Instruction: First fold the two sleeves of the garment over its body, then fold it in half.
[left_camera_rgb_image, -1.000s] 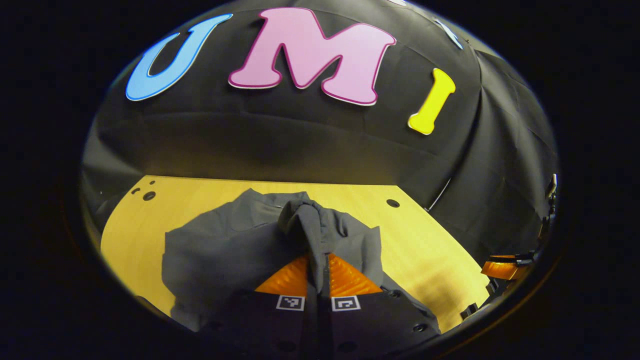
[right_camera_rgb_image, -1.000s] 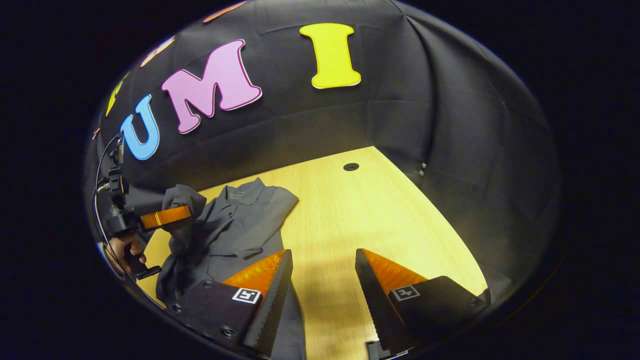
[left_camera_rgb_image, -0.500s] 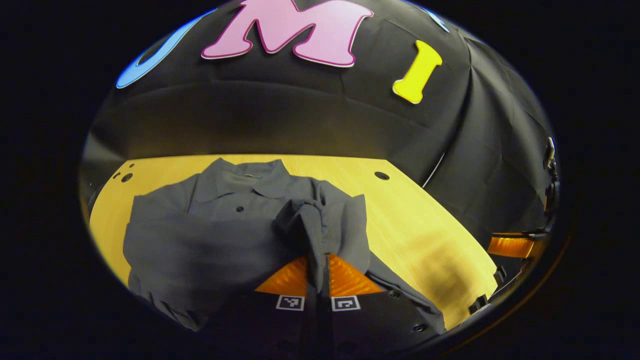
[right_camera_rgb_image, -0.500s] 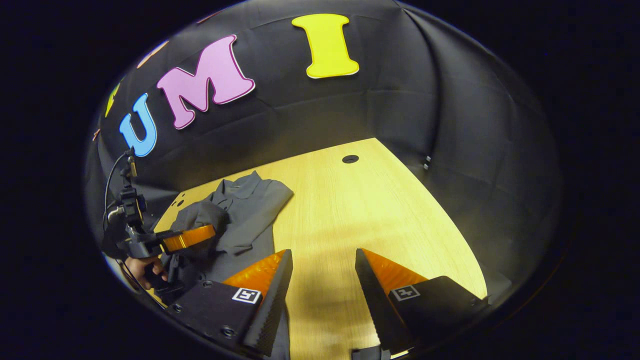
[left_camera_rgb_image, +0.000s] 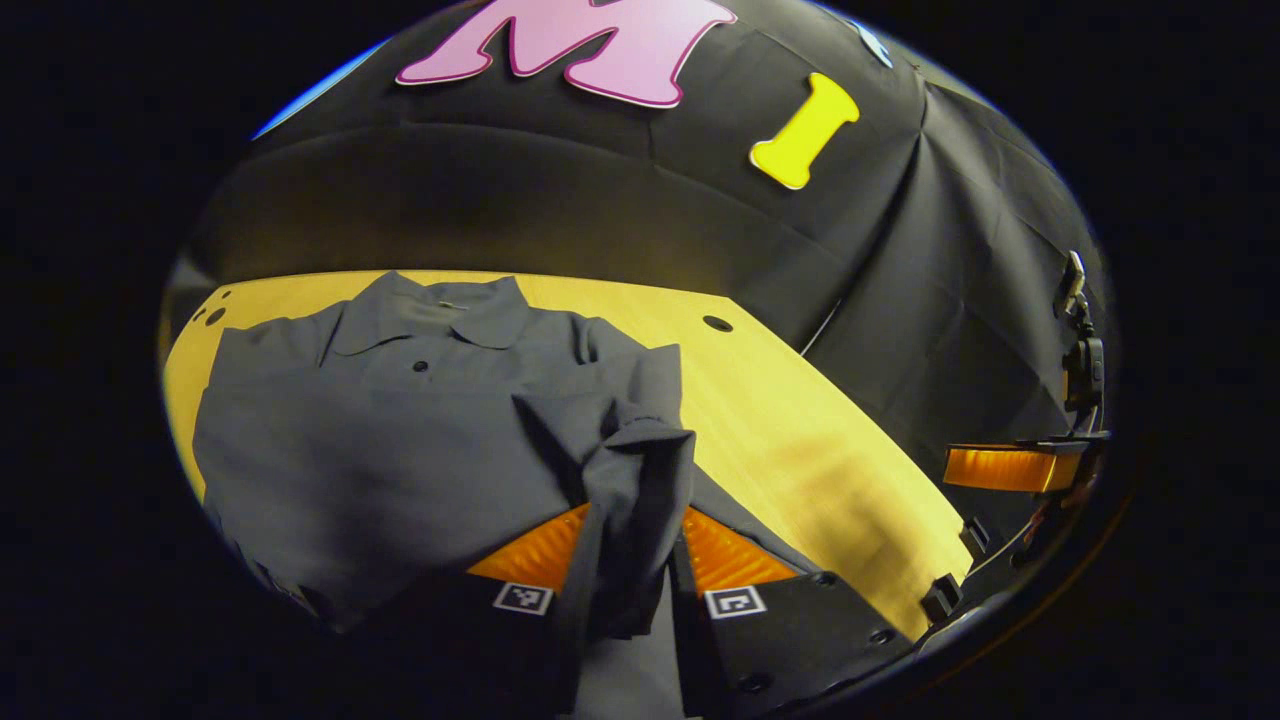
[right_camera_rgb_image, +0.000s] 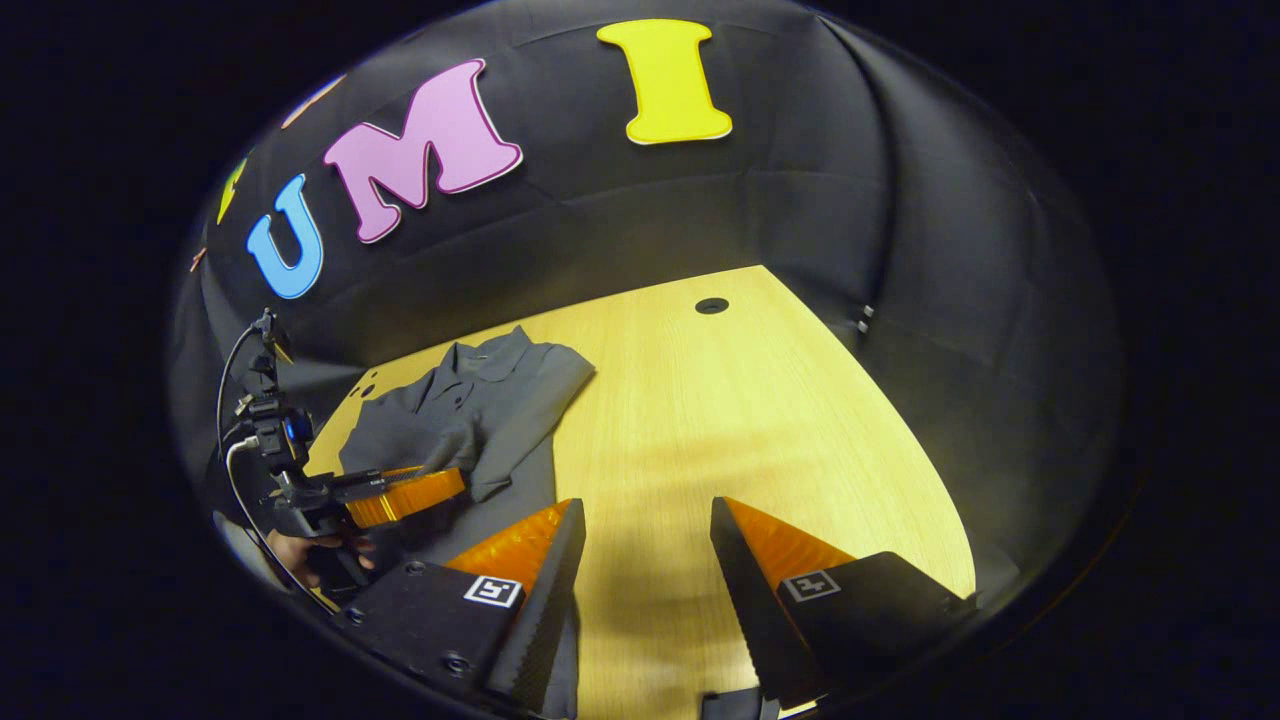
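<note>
- The garment (left_camera_rgb_image: 400, 440), a grey shirt w/ collar and buttons, lies spread on the yellow counter (left_camera_rgb_image: 800, 450); the collar is toward the black wall, the body is mostly flat.
- Left tongs (left_camera_rgb_image: 628, 560): the sleeve (left_camera_rgb_image: 640, 470) hangs between the two fingers, but in the left gripper view the fingers stand a little apart, so I judge they are loosened or just releasing. If they press the cloth on both sides, I cannot tell.
- Right tongs (right_camera_rgb_image: 640, 600): spread wide, grasping nothing, above bare counter just beside the shirt's edge.
- Risk 1: the sleeve is bunched and twisted at the tip. If it is dropped like this, it probably lands as a lump on the body, not a flat fold, and the later half-fold will be thick and crooked.
- Risk 2: if the cloth catches on one finger when the left tongs go away, the sleeve could be dragged back off the body, and the shirt pulled out of shape.
- Pose, seen from the right gripper view: the left tongs are held low and about level over the near part of the shirt, w/ a hand (right_camera_rgb_image: 310, 555) under on the grip. The right tongs point forward and down to the counter, well apart from the collar.
</note>
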